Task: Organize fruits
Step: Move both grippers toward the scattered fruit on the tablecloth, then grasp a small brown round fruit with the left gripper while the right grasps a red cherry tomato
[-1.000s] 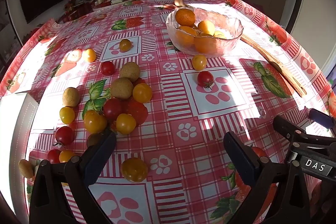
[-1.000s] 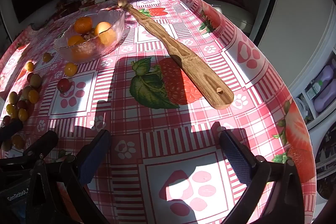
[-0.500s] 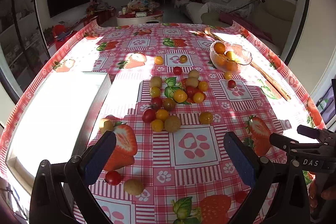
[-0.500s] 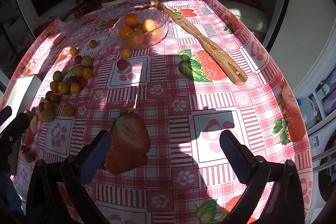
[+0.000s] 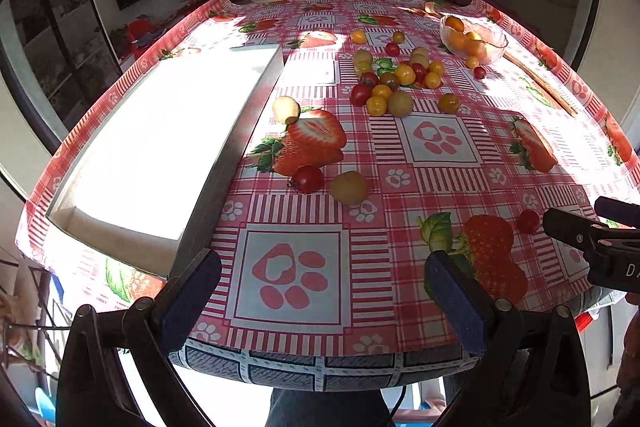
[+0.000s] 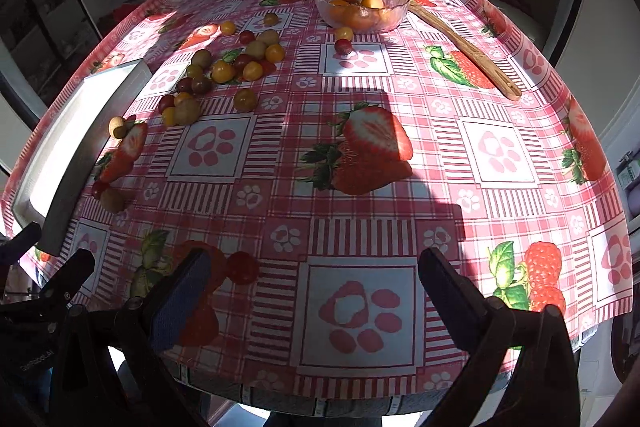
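Several small red, yellow and brown fruits lie in a loose cluster (image 5: pixel 394 81) (image 6: pixel 224 71) on the strawberry-print tablecloth. A glass bowl (image 5: pixel 474 35) (image 6: pixel 362 7) holding orange fruits stands at the far right. A red tomato (image 5: pixel 307 179) and a brownish fruit (image 5: pixel 349 187) lie nearer, beside a white tray (image 5: pixel 160 143) (image 6: pixel 76 131). Another red tomato (image 6: pixel 242 267) (image 5: pixel 528 221) lies by the front edge. My left gripper (image 5: pixel 322 291) hangs open over the table's front edge. Over that same edge my right gripper (image 6: pixel 312 291) stands open too, empty.
A long wooden utensil (image 6: pixel 464 47) (image 5: pixel 538 81) lies on the right side past the bowl. The table edge (image 5: pixel 320 367) drops off just below both grippers. A sofa and low table with clutter stand far behind.
Both grippers have pulled back from close over the fruits to the table's front edge, so the whole table and the white tray now show. Both stayed open.
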`<state>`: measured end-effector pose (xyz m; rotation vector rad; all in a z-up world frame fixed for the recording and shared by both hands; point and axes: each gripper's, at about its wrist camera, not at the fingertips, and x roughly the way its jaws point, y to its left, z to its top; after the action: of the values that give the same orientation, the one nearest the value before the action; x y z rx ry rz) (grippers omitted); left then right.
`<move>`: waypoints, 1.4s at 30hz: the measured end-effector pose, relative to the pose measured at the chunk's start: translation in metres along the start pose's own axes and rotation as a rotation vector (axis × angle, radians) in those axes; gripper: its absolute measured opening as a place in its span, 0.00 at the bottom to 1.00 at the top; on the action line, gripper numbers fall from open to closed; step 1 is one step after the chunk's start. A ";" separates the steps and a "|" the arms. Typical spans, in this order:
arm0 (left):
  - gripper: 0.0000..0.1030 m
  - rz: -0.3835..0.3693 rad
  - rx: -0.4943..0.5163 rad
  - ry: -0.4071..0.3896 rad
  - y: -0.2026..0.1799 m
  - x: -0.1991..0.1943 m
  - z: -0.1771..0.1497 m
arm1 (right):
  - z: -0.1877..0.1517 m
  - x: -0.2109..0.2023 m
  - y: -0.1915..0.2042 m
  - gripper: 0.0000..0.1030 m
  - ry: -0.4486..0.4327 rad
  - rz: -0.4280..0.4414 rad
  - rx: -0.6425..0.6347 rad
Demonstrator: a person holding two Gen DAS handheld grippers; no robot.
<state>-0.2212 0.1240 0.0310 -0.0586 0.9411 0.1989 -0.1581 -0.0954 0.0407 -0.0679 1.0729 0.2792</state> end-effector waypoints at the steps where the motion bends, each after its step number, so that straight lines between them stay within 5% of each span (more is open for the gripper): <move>1: 1.00 -0.002 -0.002 -0.002 0.000 -0.001 0.000 | -0.003 -0.001 0.001 1.00 0.001 -0.002 -0.004; 31: 0.99 -0.029 -0.023 0.008 -0.008 0.024 0.021 | -0.017 0.005 0.004 1.00 0.027 -0.016 -0.041; 34: 0.79 -0.046 -0.017 0.032 -0.009 0.030 0.022 | -0.016 0.006 0.005 1.00 0.023 -0.006 -0.044; 39: 0.79 -0.050 -0.007 0.049 -0.014 0.039 0.020 | -0.018 0.008 0.009 0.92 0.020 0.036 -0.062; 42: 0.68 -0.049 0.010 0.058 -0.018 0.046 0.022 | -0.020 0.013 0.015 0.82 0.033 0.060 -0.083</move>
<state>-0.1742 0.1161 0.0057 -0.0782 0.9978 0.1478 -0.1733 -0.0828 0.0214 -0.1150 1.0972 0.3776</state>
